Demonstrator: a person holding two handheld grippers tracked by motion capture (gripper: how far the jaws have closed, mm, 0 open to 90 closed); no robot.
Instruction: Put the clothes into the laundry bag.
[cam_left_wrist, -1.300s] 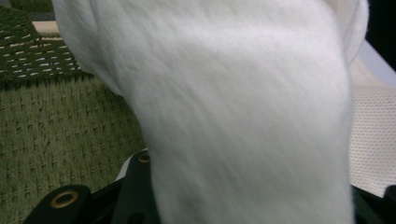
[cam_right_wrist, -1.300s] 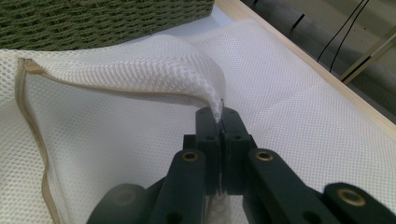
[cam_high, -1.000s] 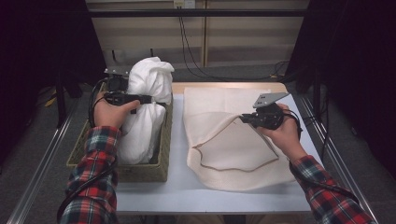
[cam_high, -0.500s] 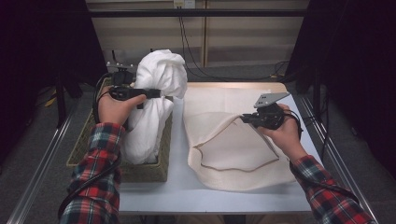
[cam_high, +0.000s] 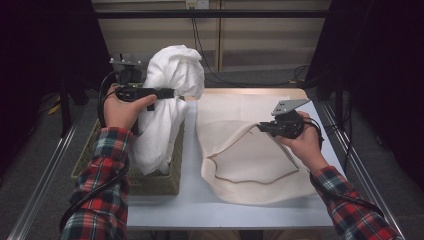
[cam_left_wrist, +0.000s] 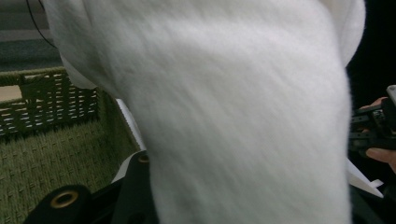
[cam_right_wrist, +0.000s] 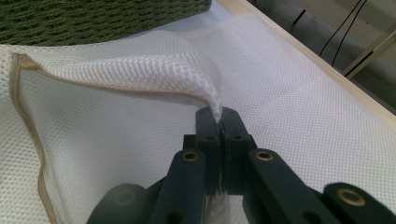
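Both hand-held grippers (cam_high: 167, 93) (cam_high: 261, 128) clamped.

A green woven basket (cam_high: 155, 182) stands at the lower left of the frame on the pale tabletop (cam_high: 220, 212). Black cables (cam_high: 210, 60) hang at the upper middle.

There are no words, numbers, labels or signs to read in these pictures.
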